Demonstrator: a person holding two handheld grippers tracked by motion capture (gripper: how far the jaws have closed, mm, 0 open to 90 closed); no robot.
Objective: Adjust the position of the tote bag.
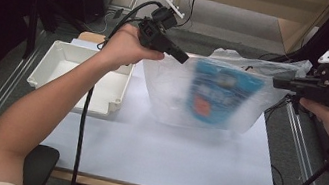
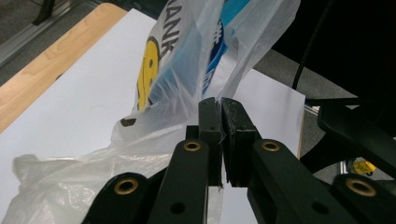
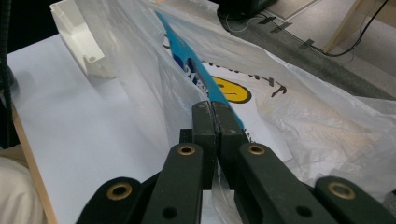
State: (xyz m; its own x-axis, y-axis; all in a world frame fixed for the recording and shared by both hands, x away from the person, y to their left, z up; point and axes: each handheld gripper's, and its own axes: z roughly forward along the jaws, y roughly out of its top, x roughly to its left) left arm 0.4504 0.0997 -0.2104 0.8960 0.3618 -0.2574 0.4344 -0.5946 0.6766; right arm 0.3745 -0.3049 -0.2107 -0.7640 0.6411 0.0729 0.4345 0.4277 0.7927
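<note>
Left gripper (image 1: 182,57) and right gripper (image 1: 279,83), each clenched on the plastic bag (image 1: 172,94), hold it above the counter (image 1: 166,159); white tray (image 1: 57,57) lies left.

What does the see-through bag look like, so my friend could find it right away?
Look at the white sheet covering the table. Above its far half hangs a thin, cloudy plastic bag, stretched between the left gripper and the right gripper, each shut on an edge. Unlike the hard white tray beside it, it is floppy, with a blue packet inside.
</note>
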